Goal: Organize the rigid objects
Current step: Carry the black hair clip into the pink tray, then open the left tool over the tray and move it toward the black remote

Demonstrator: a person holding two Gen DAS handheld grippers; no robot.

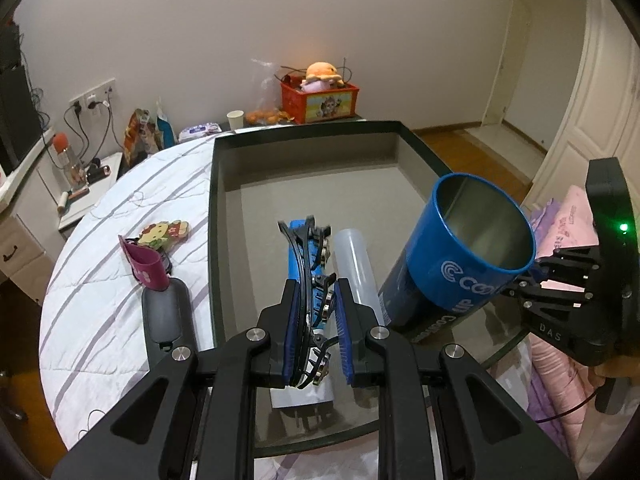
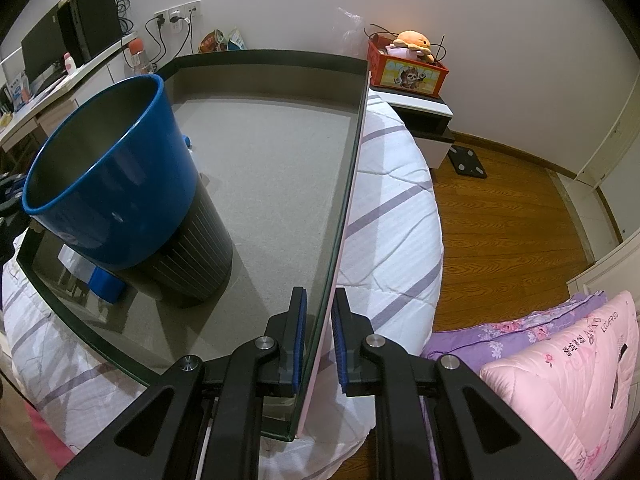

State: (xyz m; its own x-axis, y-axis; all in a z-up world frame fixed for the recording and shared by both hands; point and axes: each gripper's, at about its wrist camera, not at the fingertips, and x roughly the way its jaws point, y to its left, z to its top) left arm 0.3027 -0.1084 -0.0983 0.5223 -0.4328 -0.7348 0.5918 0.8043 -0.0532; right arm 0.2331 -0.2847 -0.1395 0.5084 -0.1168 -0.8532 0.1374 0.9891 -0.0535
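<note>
Left tool (image 1: 316, 312) pinches black hair clip (image 1: 310, 264) above tray (image 1: 304, 130); right tool (image 2: 320, 340) clamps tray's rim. Placement underway; next, release inside.

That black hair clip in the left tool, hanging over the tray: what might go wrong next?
1. The left tool pinches the black hair clip only near one end, so it might swivel or slip out.
2. The blue can stands close by in the tray; a swing could knock it.
3. The right tool grips the tray's thin wall and could tilt it.
</note>
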